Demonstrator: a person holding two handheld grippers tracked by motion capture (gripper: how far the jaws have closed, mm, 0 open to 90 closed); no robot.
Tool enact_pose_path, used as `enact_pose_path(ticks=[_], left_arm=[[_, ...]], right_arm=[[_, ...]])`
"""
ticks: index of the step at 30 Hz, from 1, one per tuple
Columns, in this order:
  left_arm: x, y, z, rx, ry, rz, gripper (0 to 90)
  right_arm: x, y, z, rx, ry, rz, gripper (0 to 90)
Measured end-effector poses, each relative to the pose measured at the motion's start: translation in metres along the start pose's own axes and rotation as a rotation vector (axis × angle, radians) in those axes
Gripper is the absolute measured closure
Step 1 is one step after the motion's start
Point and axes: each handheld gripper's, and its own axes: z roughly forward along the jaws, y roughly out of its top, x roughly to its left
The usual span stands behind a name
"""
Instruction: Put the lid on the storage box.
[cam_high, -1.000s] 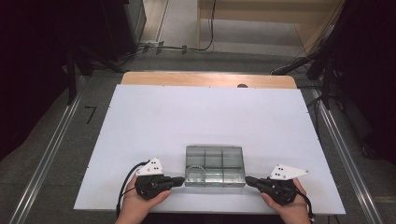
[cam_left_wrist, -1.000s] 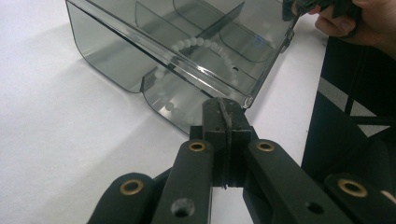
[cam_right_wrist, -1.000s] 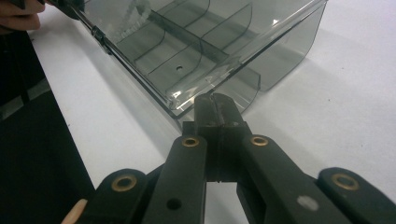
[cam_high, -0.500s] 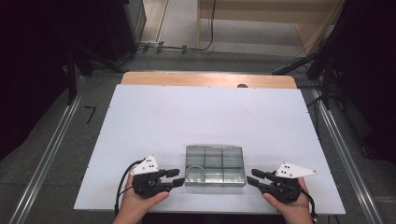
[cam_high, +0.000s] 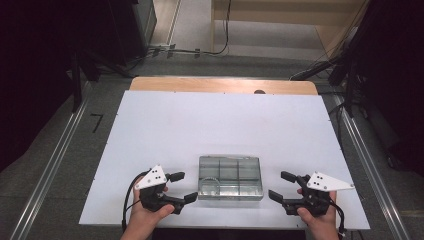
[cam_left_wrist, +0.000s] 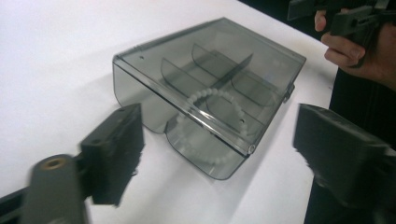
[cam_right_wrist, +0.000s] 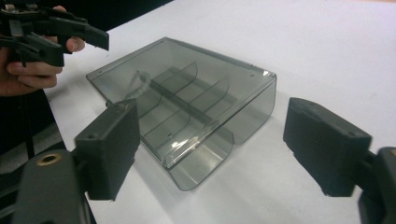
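No brand, label or lettering that I can read anywhere on the smoky clear organizer box (cam_high: 230, 177), the grippers or the white table (cam_high: 220, 120).

The box sits flat, lid closed, near the table's near edge, right between my two grippers. Through the lid I can see dividers and a white bead bracelet (cam_left_wrist: 210, 122) in the compartment closest to my left gripper (cam_high: 181, 186).

Left gripper: jaws have just been opening and now stand wide, nothing gripped. In the left gripper view the box's corner sits ahead of the gap, clear of both pads. The hand holds it low and roughly level, jaws pointed at the box's left side.

Right gripper (cam_high: 281, 185): same deal, jaws have just been opening, wide now, empty. In the right gripper view the box's rounded front tab lies ahead between the pads, not touching either. That hand is also low and level, aimed at the box's right side.

Plenty of bare table beyond the box and out to both sides; the near edge is just behind both hands.
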Motion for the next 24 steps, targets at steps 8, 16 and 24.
enact_pose_path(ticks=[8, 16, 24], left_arm=[[0.005, 0.001, -0.010, -0.067, 0.003, 0.006, 7.3], [0.012, 0.000, -0.020, -0.111, 0.018, 0.005, 3.7], [0.024, -0.002, -0.032, -0.144, 0.056, -0.013, 2.3]], right_arm=[[-0.007, 0.002, -0.009, -0.035, -0.019, 0.003, 7.3], [-0.013, 0.002, -0.015, -0.051, -0.031, 0.010, 2.7], [-0.024, 0.001, -0.025, -0.068, -0.056, 0.025, 1.4]])
